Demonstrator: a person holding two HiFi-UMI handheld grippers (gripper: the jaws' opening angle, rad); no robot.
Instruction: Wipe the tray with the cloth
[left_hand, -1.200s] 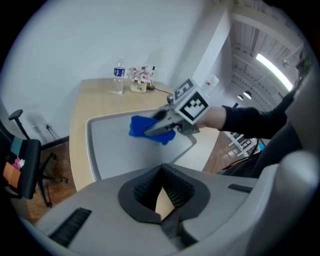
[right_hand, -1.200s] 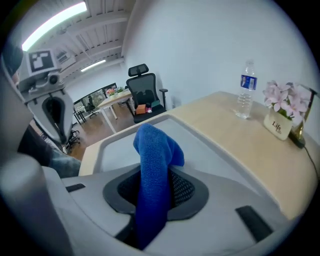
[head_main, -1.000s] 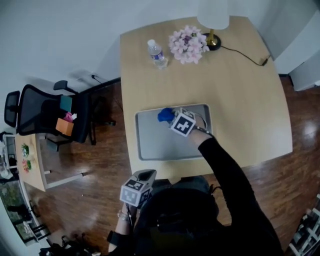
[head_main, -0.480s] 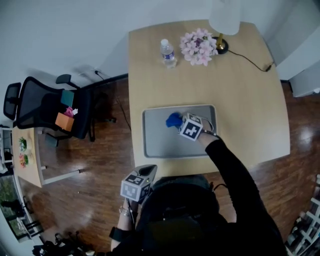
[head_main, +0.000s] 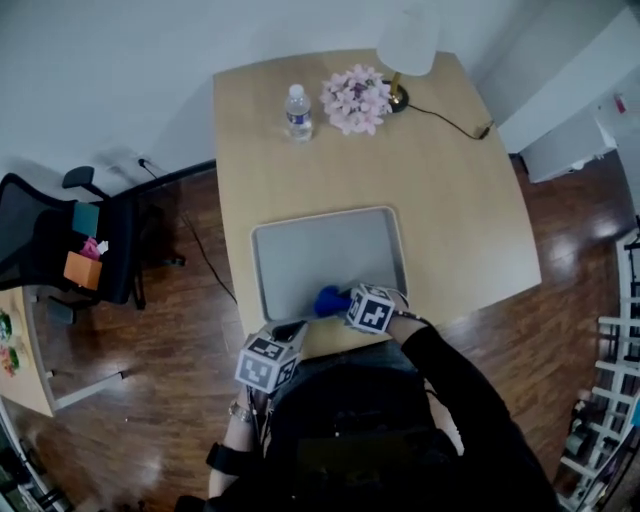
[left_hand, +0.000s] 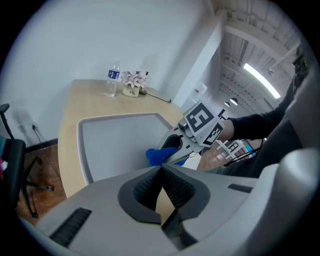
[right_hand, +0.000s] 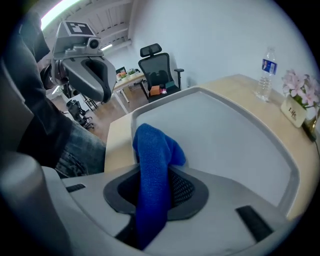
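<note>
right gripper (right_hand: 156, 192): jaws half closed, clamped on blue cloth (right_hand: 152, 155) | cloth: over tray (head_main: 300, 250)'s near edge | left gripper (left_hand: 161, 172): pinched together, empty, off tray's near-left corner | cloth-tray contact: can't tell

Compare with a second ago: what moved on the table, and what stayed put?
The right claw, shut on the blue cloth, dragged it across the tray from the far half to the near edge, toward the person. Nothing was taken or let go. The left claw stayed shut and empty near the person; tray, bottle, flowers and lamp kept their places.
</note>
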